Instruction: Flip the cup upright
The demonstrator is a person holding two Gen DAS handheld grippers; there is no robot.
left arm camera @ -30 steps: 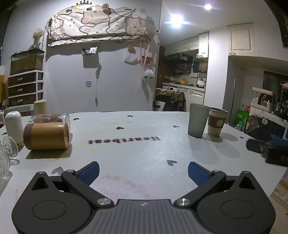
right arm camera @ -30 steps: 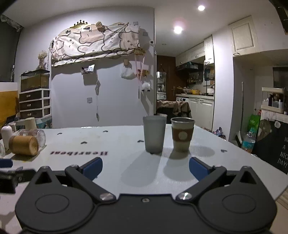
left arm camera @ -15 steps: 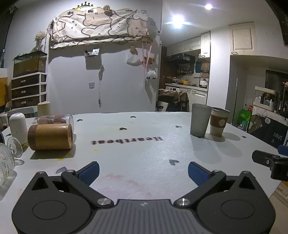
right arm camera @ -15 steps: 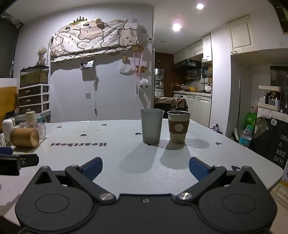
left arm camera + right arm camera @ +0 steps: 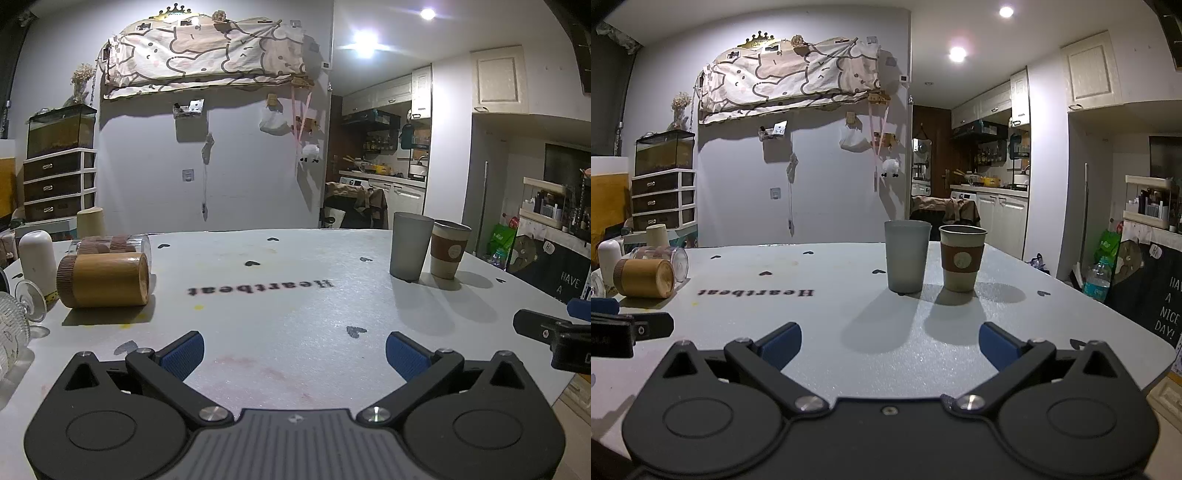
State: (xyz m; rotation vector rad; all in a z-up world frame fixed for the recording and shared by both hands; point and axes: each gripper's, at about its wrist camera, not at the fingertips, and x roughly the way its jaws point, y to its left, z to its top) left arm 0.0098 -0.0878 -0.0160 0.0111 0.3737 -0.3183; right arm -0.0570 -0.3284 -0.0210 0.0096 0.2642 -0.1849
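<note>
A wooden cup lies on its side at the table's left, also in the right wrist view. A clear glass cup lies on its side just behind it. A grey cup and a paper cup with a brown sleeve stand upright at the right; both show in the left wrist view, grey cup and paper cup. My left gripper is open and empty above the near table. My right gripper is open and empty, well short of the upright cups.
The white table carries "Heartbeat" lettering and small hearts. A white bottle, a cream cup and a stemmed glass stand at the far left. The table edge drops off at the right.
Both grippers have drawn back a little from the cups and stayed open. The right gripper has sunk lower at the right edge of the left wrist view. Nothing on the table has moved.
</note>
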